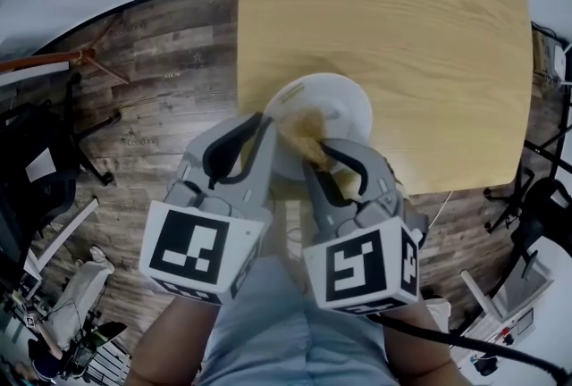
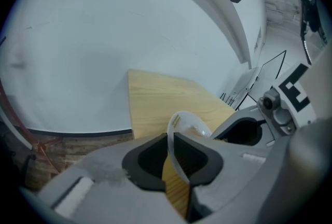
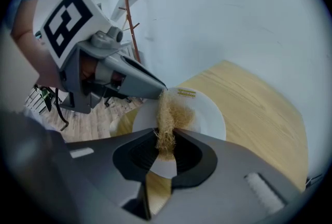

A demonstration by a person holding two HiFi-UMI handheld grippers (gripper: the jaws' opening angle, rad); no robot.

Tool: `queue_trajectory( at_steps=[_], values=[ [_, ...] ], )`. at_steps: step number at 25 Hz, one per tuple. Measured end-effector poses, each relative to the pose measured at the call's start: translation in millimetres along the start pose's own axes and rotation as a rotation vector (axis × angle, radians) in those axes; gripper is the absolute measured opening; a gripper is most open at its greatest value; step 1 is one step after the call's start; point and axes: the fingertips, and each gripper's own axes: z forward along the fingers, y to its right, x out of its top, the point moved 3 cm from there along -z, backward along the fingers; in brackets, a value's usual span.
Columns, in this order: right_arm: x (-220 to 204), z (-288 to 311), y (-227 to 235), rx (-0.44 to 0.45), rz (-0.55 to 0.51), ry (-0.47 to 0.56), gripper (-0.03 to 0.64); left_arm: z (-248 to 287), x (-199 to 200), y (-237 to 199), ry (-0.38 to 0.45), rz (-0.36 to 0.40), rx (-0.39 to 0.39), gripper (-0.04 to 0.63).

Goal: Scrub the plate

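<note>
While gripping left rim of round white plate (image 1: 344, 107) with left tongs (image 2: 171, 150), presses tan fibrous scrubber (image 3: 168, 111), clenched in right tongs (image 3: 166, 140), onto plate face just right.

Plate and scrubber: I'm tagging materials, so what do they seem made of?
The plate looks like glazed white ceramic, possibly melamine: smooth, thin, evenly white rim. The scrubber seems natural plant fibre: tan, matte, frayed loose strands.

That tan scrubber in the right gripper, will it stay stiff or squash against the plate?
Probably squashes: the scrubber looks like loose frayed fibres, pinched thin where the right gripper clamps it. Such open strands suggest it is light and grippy on the plate.
</note>
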Motion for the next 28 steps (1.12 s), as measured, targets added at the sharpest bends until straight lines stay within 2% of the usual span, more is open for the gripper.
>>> queue_trajectory(
  at_steps=[4, 11, 20, 24, 28],
  values=[
    [-17, -5, -3, 0.003, 0.009, -0.039, 0.071, -2, 2, -2, 0.011, 0.013, 0.003, 0.061],
    [-39, -15, 22, -0.067, 0.069, -0.068, 0.071, -4, 0, -1, 0.007, 0.027, 0.003, 0.061],
    [-29, -14, 45, -0.130, 0.064, -0.052, 0.071, 0, 1, 6, 0.005, 0.027, -0.010, 0.061],
    [-12, -12, 42, -0.116, 0.039, -0.037, 0.071, 1, -1, 8, -0.001, 0.021, -0.020, 0.061],
    [-1, -6, 20, -0.046, 0.007, -0.015, 0.071, 4, 1, 6, 0.001, 0.011, -0.014, 0.061]
  ],
)
